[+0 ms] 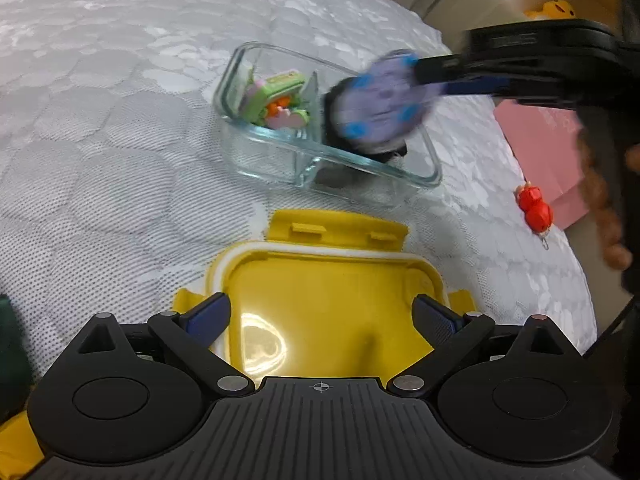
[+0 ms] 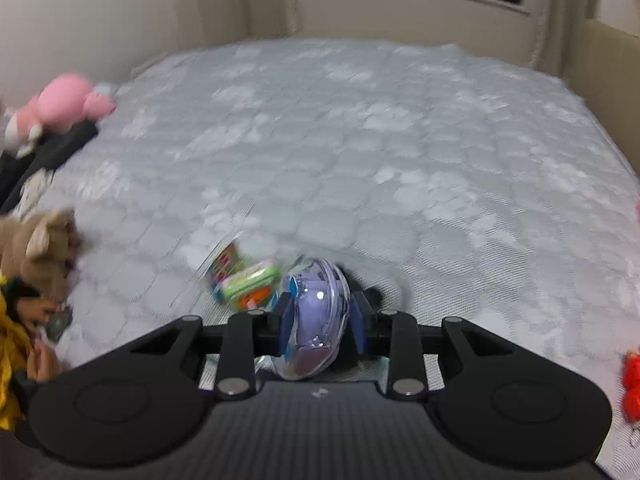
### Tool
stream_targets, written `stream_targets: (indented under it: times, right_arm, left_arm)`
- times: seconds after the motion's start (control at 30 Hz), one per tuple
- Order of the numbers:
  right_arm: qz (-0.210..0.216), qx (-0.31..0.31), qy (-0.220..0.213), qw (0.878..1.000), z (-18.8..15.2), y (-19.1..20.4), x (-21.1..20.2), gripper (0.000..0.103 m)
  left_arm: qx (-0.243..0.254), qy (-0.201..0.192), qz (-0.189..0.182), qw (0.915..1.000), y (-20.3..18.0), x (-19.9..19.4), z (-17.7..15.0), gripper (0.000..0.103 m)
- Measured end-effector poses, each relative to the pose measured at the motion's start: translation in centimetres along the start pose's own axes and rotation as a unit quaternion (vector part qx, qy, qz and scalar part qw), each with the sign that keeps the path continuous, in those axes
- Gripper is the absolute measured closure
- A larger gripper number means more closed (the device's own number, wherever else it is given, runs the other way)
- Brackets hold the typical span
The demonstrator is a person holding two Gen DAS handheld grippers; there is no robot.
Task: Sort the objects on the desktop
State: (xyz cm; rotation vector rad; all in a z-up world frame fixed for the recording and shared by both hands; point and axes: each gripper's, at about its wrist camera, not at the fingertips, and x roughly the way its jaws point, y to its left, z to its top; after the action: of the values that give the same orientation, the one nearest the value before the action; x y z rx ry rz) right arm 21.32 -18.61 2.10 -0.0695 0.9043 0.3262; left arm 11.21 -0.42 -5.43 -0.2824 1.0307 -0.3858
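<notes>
A clear glass container [image 1: 430, 160] with a divider lies on the quilted bed. Its left compartment holds a green and pink toy [image 1: 280, 98]; a dark object [image 1: 384, 152] sits in the right one. My right gripper [image 1: 416, 68] is shut on a round purple toy with blue dots [image 1: 380, 100] and holds it over the right compartment. In the right wrist view the purple toy [image 2: 316, 312] sits between the blue pads [image 2: 286, 328], with the green toy [image 2: 248, 280] just beyond. My left gripper [image 1: 320, 316] is open above a yellow lid [image 1: 320, 292].
A red charm [image 1: 534, 210] and a pink box [image 1: 540, 148] lie to the right. In the right wrist view a pink plush [image 2: 68, 100], a brown plush [image 2: 40, 248] and a yellow doll [image 2: 16, 344] line the left edge; a red toy [image 2: 632, 384] is at right.
</notes>
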Motion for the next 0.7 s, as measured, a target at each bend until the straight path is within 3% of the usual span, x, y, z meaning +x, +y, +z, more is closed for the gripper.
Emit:
stream_targets:
  times: [0.1,0.2,0.27,0.4,0.47,0.53,0.6,0.67,0.7]
  right_arm:
    - [-0.011,-0.035,0.013,0.999,0.4,1.1,0.7,0.069]
    - [-0.026,-0.024,-0.041,0.999,1.3,-0.2,-2.1,0.068]
    - [-0.041,-0.013,-0.051,0.998,2.1,-1.3,-3.1,0.067]
    - [-0.033,-0.021,0.0,0.999,2.8,-1.7,0.3,0.072]
    - [-0.017,-0.022,0.021,0.999,2.8,-1.3,2.6,0.068]
    - [-0.018,-0.032,0.036,0.999,2.6,-0.7,4.9,0.056]
    - [-0.021,-0.025,0.044,0.998,2.0,-0.8,6.4,0.068]
    - [-0.015,-0.01,0.025,1.0,1.7,-1.1,5.8,0.084]
    - [-0.015,-0.003,0.011,1.0,1.7,-1.3,4.9,0.1]
  left_arm:
    - [0.02,-0.006,0.003,0.9998,-0.8,-0.6,-0.1,0.003]
    - [0.037,-0.012,0.009,0.9992,-0.6,-1.0,-0.4,0.002]
    - [0.027,-0.011,0.011,0.9995,-0.3,-0.9,-0.2,0.002]
    - [0.013,-0.002,-0.001,0.9999,-0.2,-0.5,-0.1,0.002]
    - [0.016,-0.001,-0.003,0.9999,-0.3,-0.6,-0.3,0.002]
    - [0.02,-0.003,0.002,0.9998,-0.3,-0.9,-0.4,0.002]
    - [0.021,-0.005,0.008,0.9997,0.0,-1.2,-0.5,0.002]
    - [0.015,-0.007,0.01,0.9998,0.4,-1.3,-0.5,0.002]
    - [0.01,-0.007,0.011,0.9999,0.6,-1.2,-0.4,0.001]
